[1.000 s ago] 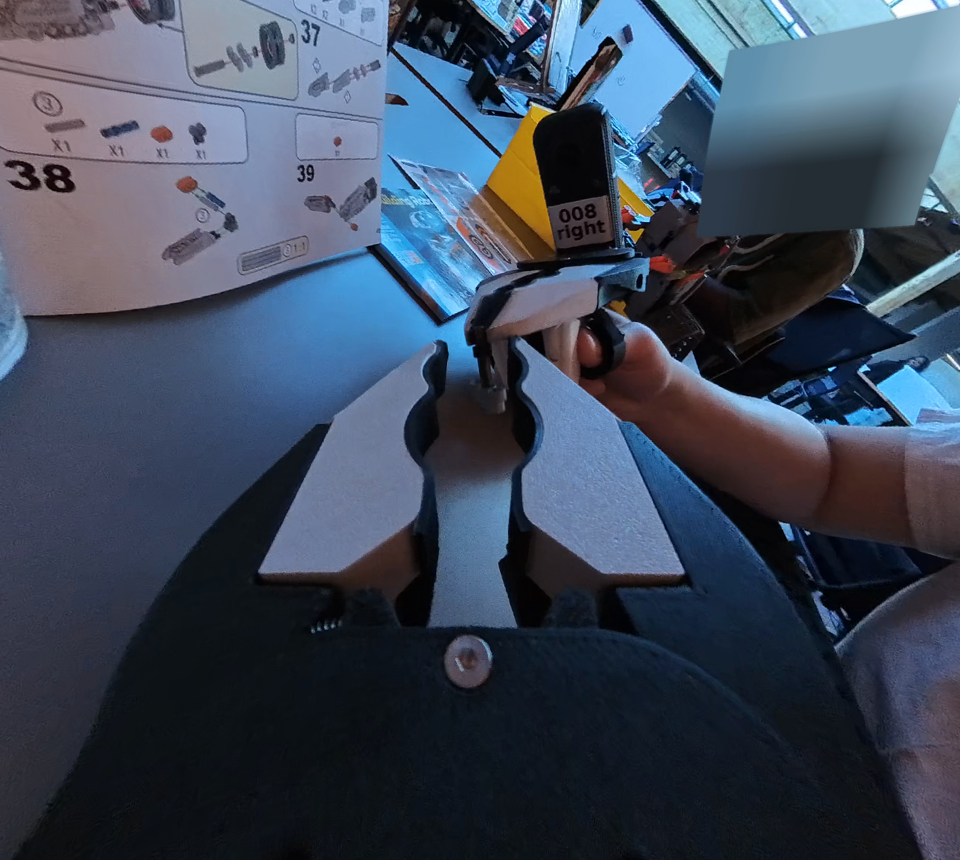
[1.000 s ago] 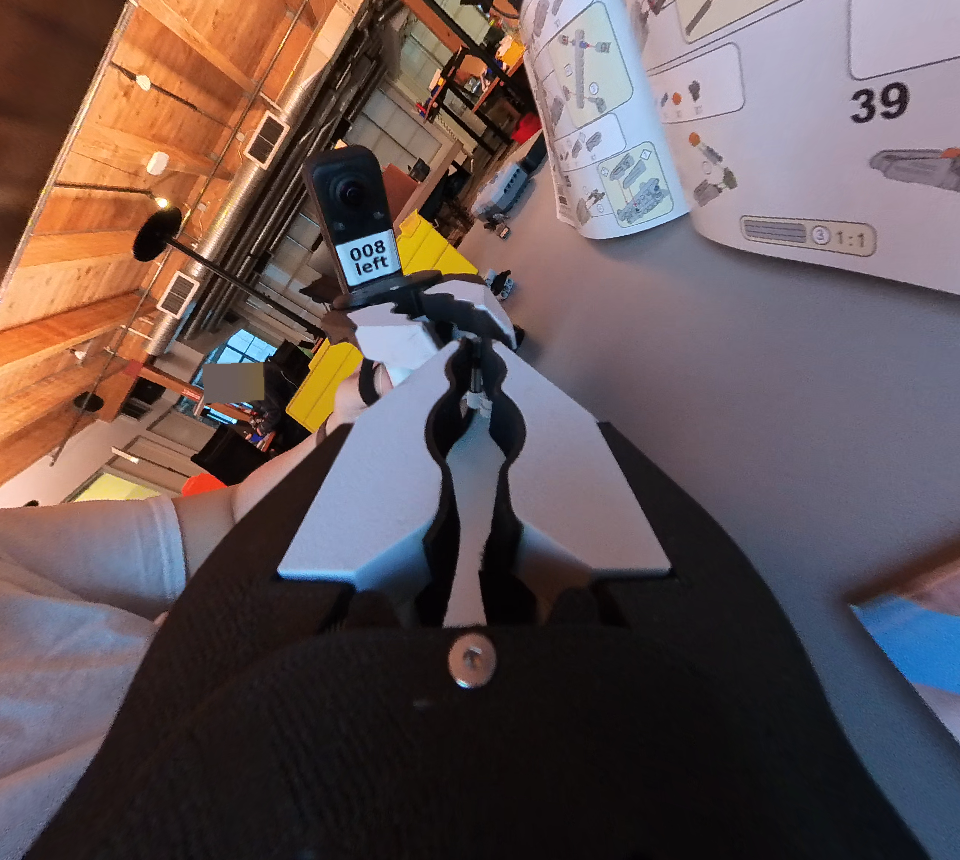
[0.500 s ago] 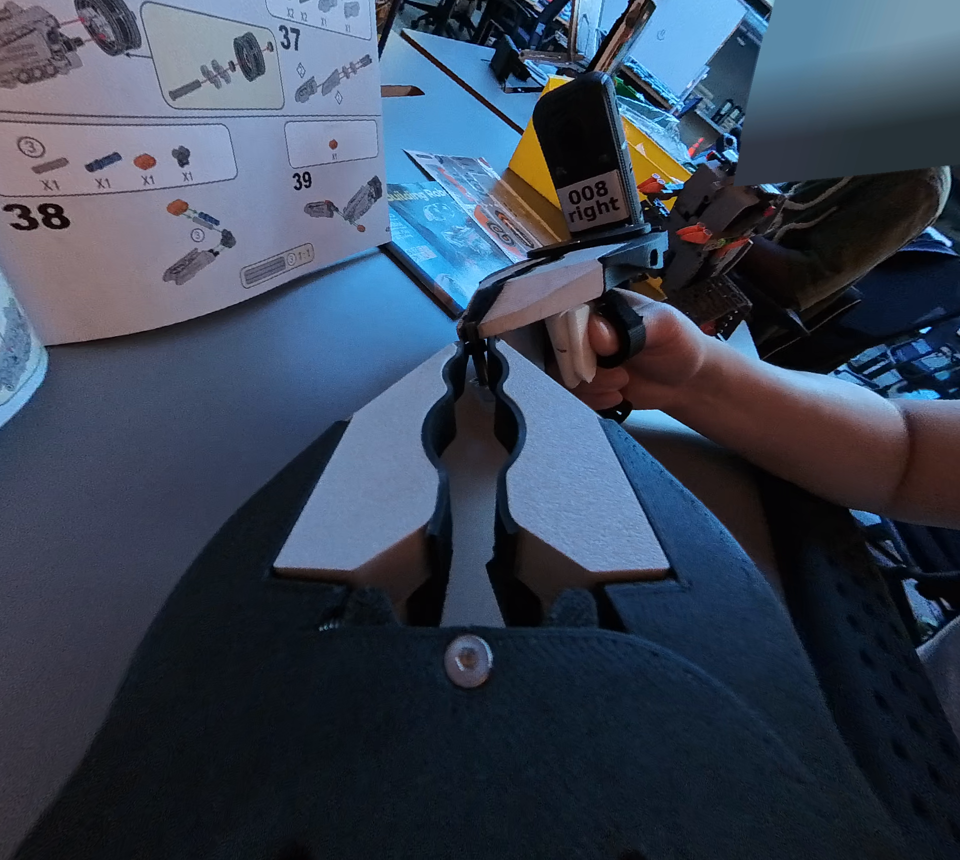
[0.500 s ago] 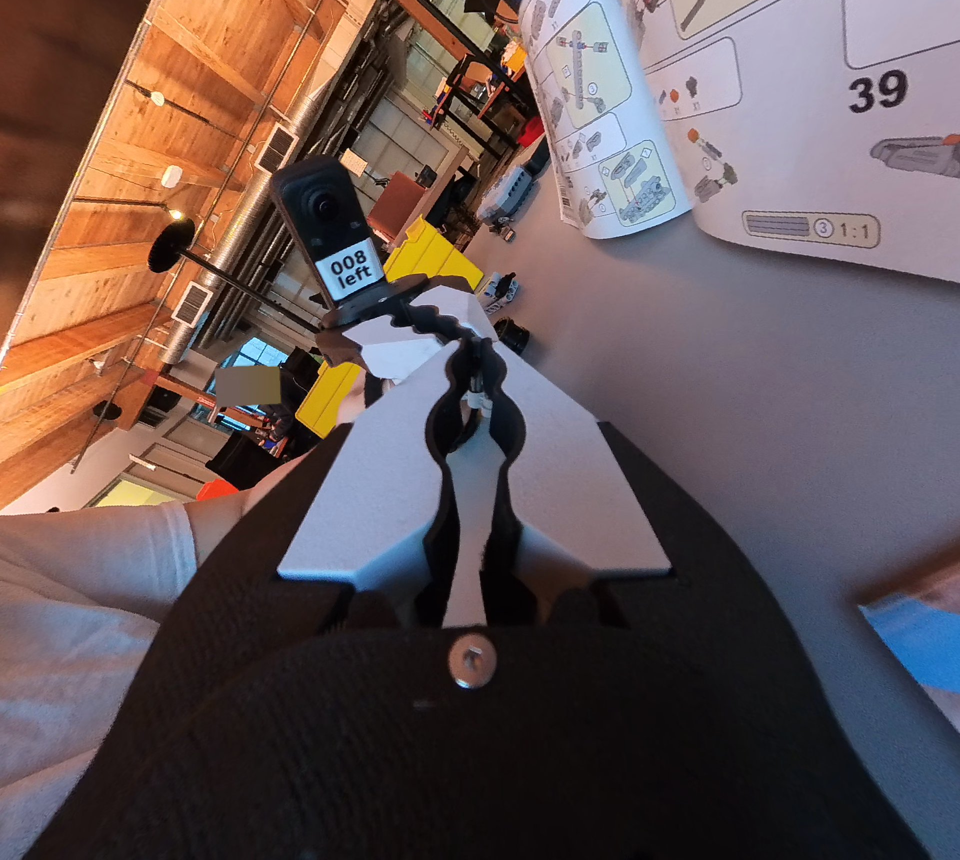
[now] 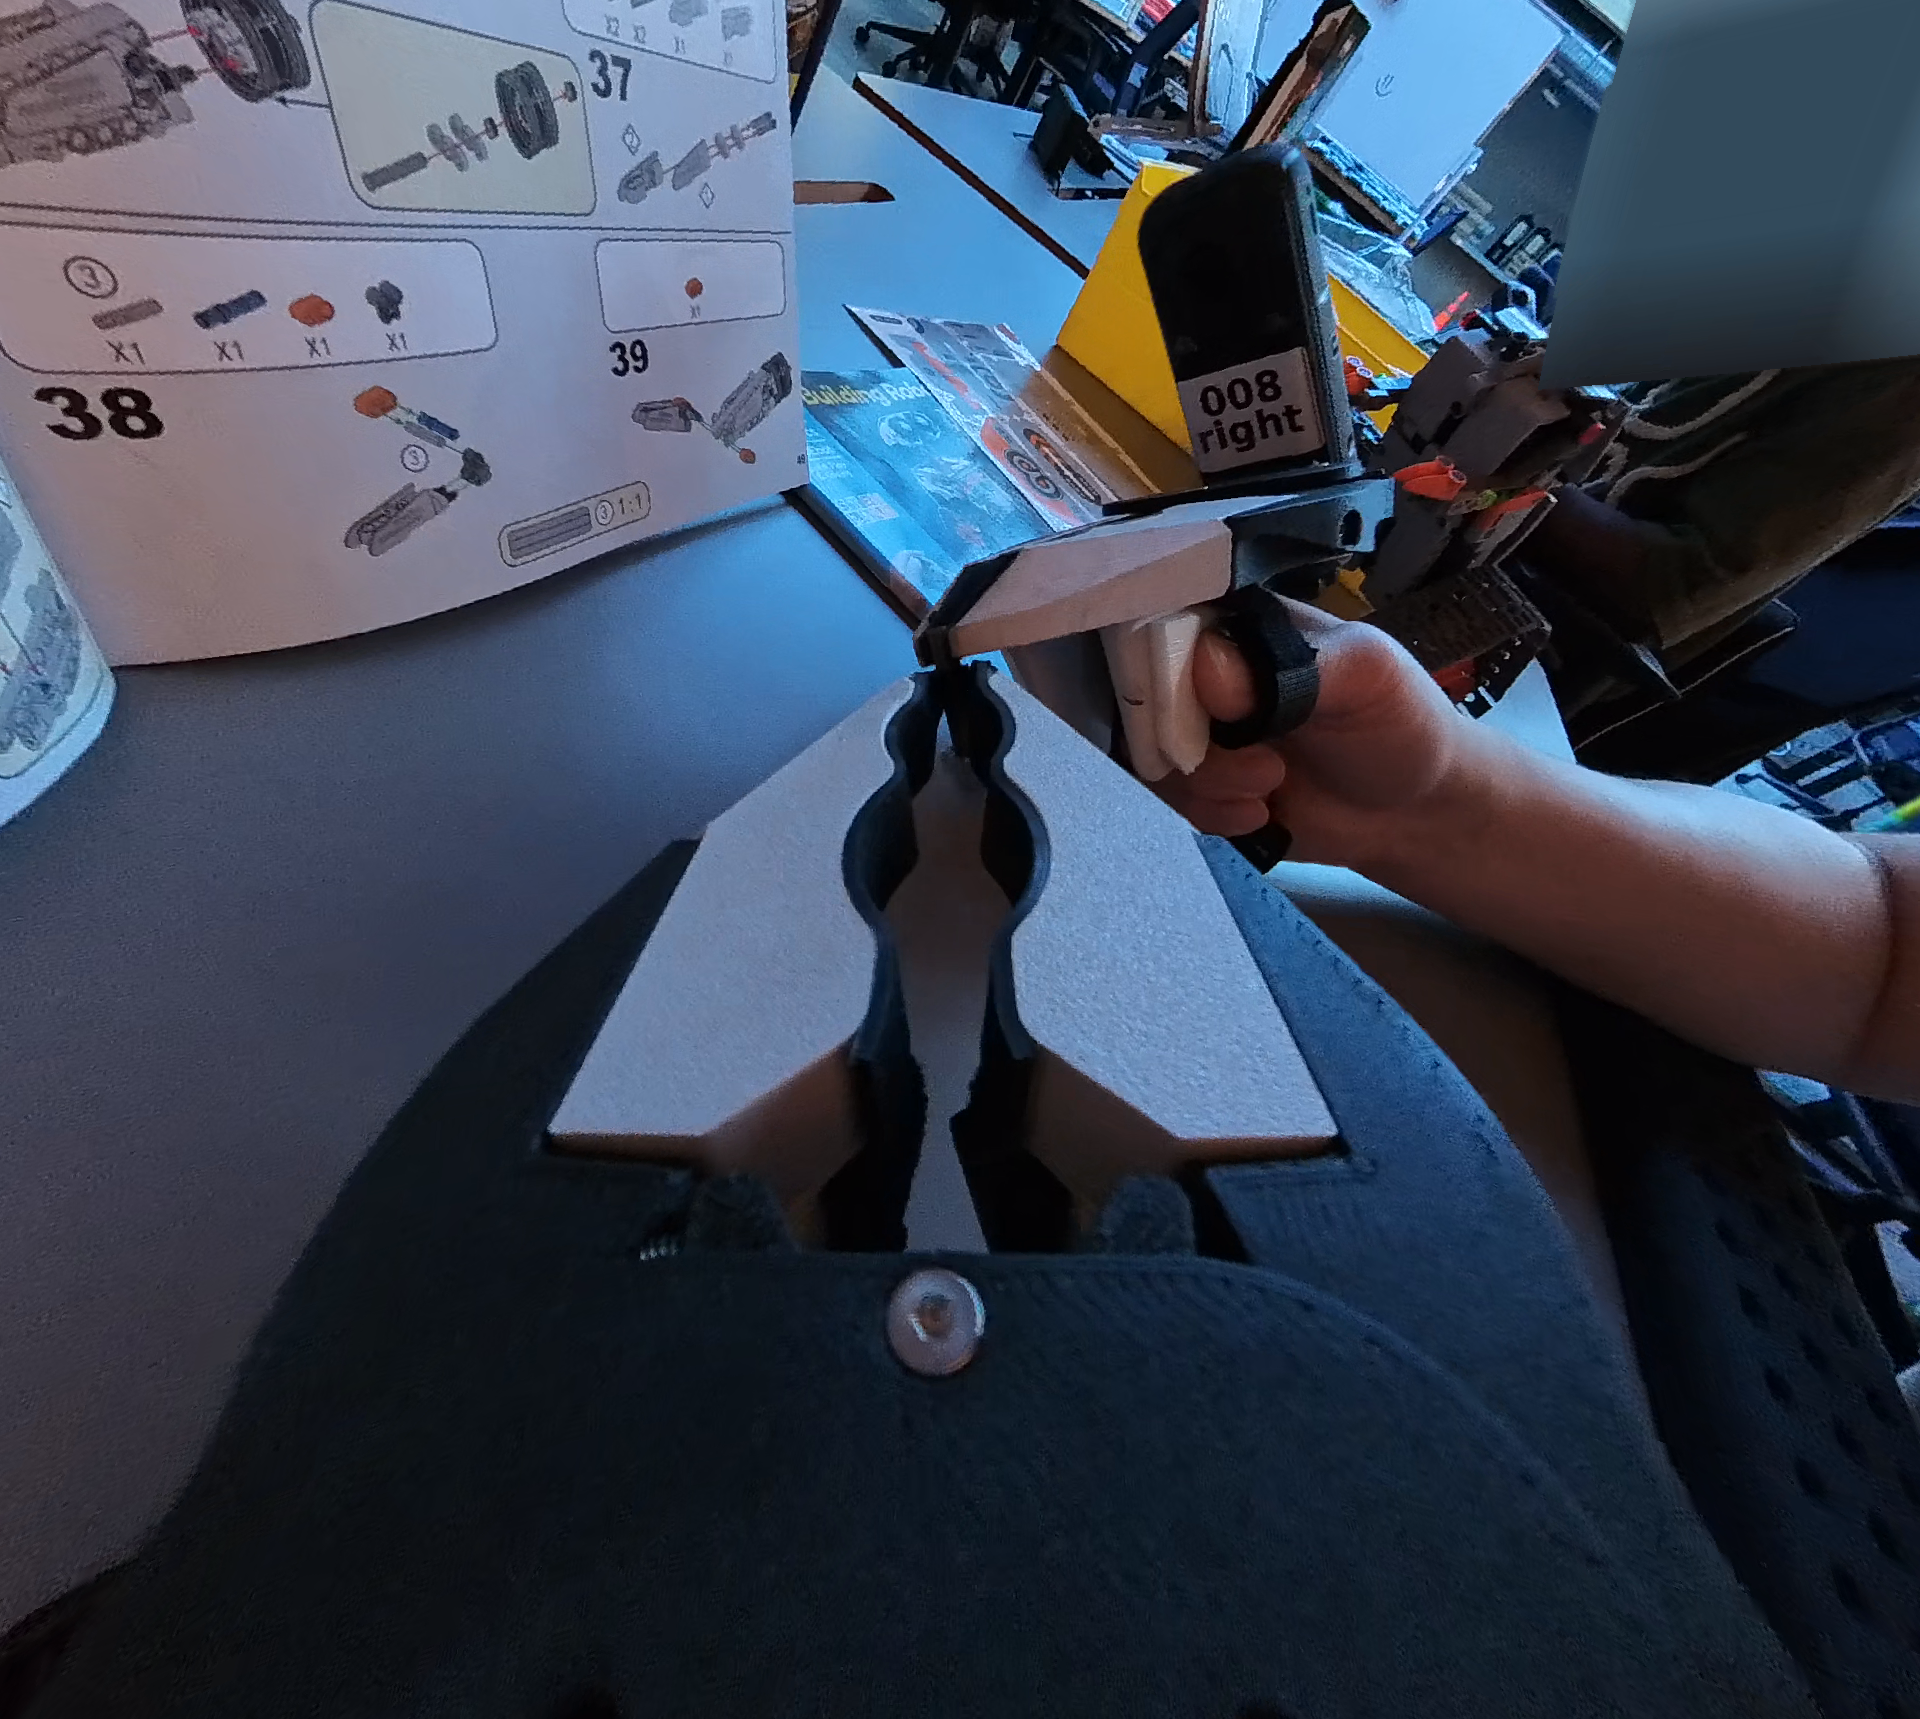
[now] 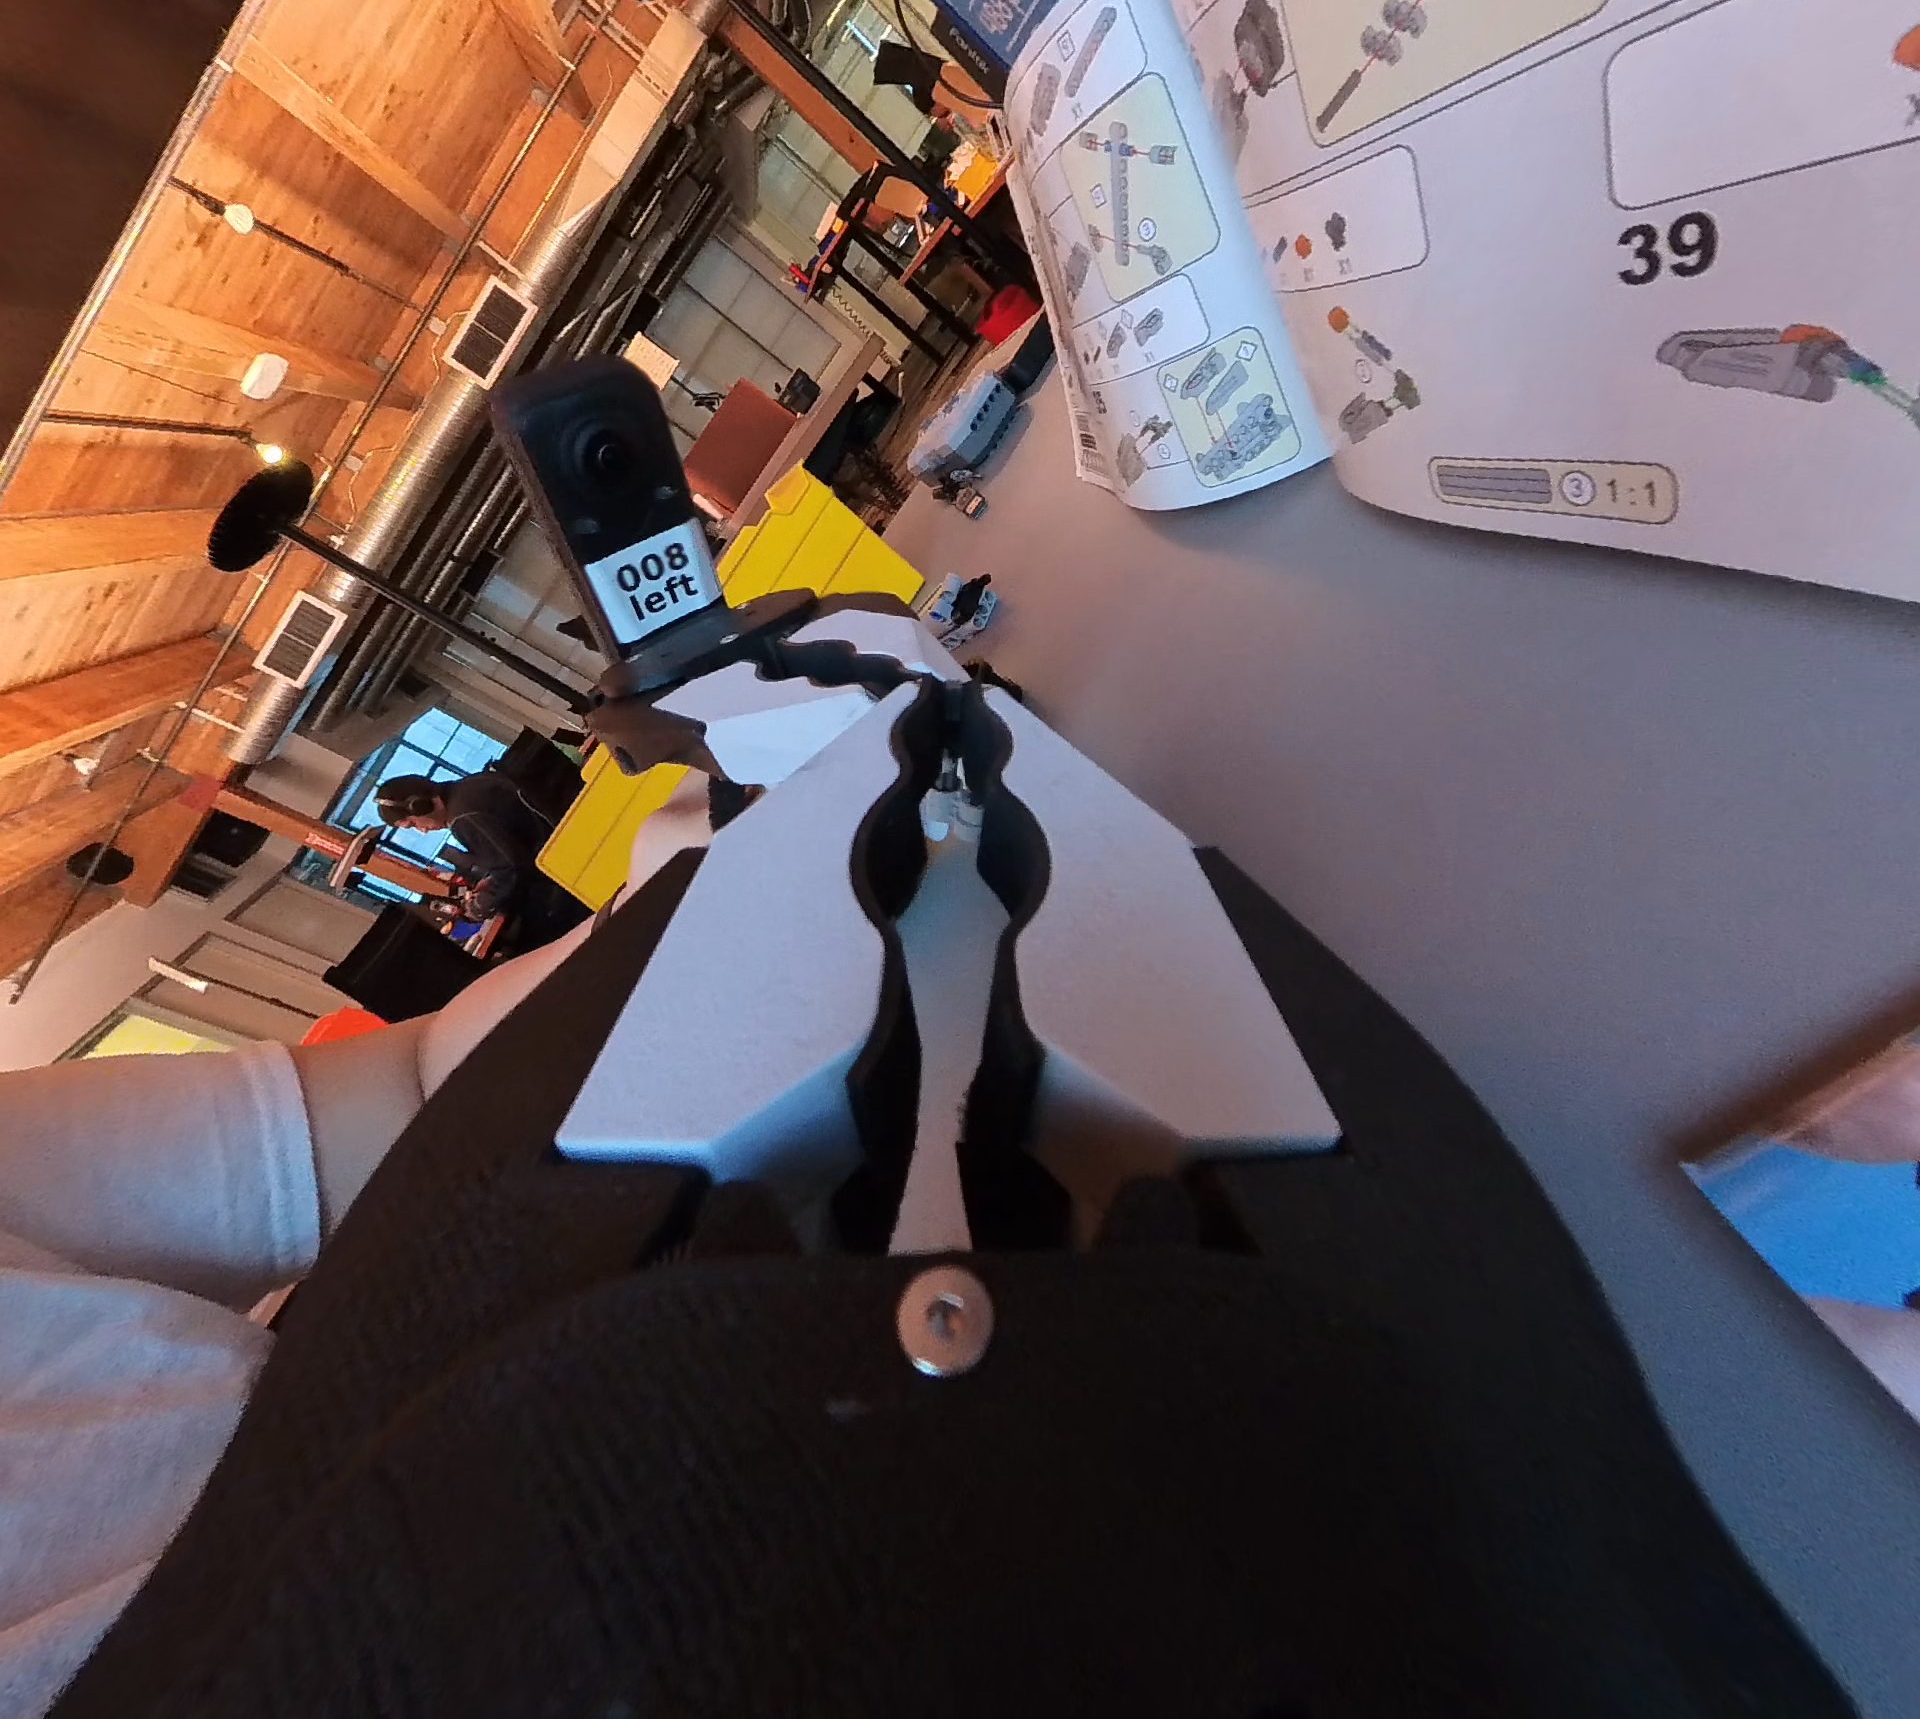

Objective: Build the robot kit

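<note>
Tongs left and right tip-to-tip, both clamped on small grey part; printed instruction booklet behind.

My right tool has its fingers nearly closed at the tips around a small pale part, though I cannot tell exactly what that part is. The left tool meets it tip to tip, its black camera with a white sticker standing above. Beyond them, an open instruction booklet stands on the grey tabletop, and yellow bins sit farther back.
</note>
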A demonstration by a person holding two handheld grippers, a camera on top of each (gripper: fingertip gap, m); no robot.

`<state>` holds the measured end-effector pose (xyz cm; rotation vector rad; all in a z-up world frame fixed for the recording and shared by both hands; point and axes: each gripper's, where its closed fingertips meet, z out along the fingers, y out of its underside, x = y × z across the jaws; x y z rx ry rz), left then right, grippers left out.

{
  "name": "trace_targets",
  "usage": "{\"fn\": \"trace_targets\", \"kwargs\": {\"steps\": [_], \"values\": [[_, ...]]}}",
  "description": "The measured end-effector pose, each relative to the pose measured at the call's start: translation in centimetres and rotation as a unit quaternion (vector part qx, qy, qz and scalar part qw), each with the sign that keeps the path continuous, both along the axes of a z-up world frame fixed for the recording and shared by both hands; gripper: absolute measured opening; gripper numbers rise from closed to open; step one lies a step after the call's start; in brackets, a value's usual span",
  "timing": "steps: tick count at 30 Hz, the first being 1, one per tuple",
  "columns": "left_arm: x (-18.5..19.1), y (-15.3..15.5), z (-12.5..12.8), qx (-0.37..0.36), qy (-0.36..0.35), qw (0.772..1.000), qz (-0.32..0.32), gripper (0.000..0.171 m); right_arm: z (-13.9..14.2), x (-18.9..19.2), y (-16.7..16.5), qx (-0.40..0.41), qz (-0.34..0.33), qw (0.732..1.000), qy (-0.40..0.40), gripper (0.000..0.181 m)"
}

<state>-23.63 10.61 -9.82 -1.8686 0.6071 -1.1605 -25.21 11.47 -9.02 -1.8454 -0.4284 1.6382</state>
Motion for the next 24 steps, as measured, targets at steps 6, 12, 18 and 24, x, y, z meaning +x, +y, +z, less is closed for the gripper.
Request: {"fn": "trace_targets", "kwargs": {"steps": [6,12,18,24], "values": [[0.1,0.0,0.0,-0.011,-0.013,1.000,0.001,0.005,0.1,0.1,0.1,0.000,-0.002,1.000,0.004,0.002],[0.1,-0.1,0.0,-0.015,-0.016,1.000,0.000,0.004,0.1,0.2,0.2,0.002,-0.005,1.000,0.004,0.002],[0.1,0.0,0.1,-0.022,-0.025,0.999,0.000,0.005,0.2,0.2,0.2,0.001,-0.004,1.000,0.008,0.002],[-0.9,0.1,1.8,-0.129,-0.189,0.972,-0.053,0.019,0.6,0.7,0.7,-0.009,-0.004,0.999,0.031,0.003]]}}
